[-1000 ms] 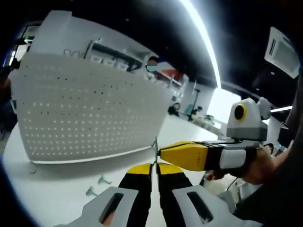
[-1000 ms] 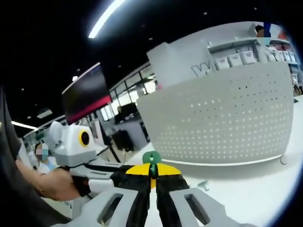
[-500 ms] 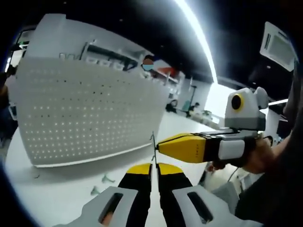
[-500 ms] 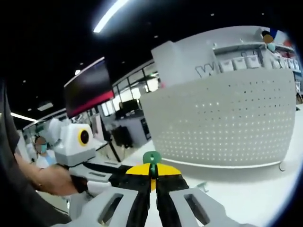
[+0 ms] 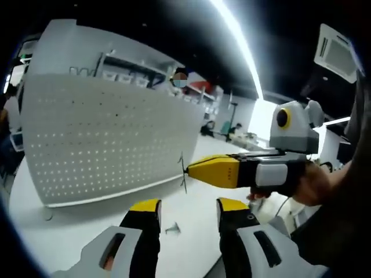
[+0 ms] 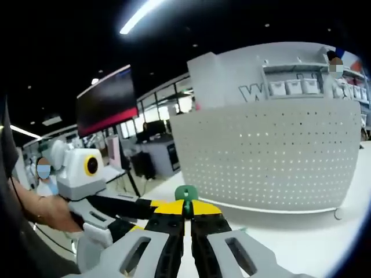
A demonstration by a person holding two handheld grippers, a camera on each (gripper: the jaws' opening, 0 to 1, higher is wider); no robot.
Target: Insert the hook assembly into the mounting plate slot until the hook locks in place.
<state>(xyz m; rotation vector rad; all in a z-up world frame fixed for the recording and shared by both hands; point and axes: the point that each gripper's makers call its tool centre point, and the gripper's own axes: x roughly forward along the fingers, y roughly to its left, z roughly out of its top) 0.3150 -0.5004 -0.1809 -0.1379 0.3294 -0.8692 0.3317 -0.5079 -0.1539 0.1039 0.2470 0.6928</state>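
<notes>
- The big white board with many small holes (image 5: 110, 139) stands up on the white table (image 5: 81, 231). This is the mounting plate. In the right gripper view the same board (image 6: 272, 156) stands on the table (image 6: 324, 237) ahead of the jaws.
- No box or bowl sits on the table.
- The left gripper (image 5: 188, 211) has its yellow-tipped jaws wide apart, and nothing is between them.
- The right gripper (image 6: 185, 209) has its jaws pressed together on the hook (image 6: 186, 193). The green top of the hook sticks up just past the yellow tips.
- In the left gripper view the right gripper (image 5: 191, 171) comes in from the right side, with a hand (image 5: 310, 185) holding it. A thin wire piece, the hook (image 5: 183, 174), stands at its yellow tip. The hook is up in the air, near the board's right end, and not in the board.
- A small loose part (image 5: 172, 230) lies on the table between the left gripper's open jaws, further out.
- A small round thing (image 6: 338, 214) sits at the foot of the board's right corner in the right gripper view.
- In the right gripper view the left gripper (image 6: 142, 211) lies low on the left, close beside the right one's jaws.
- Behind the board are white shelves (image 6: 290, 81) with packets, and a long ceiling light (image 5: 237, 40) glows above.
</notes>
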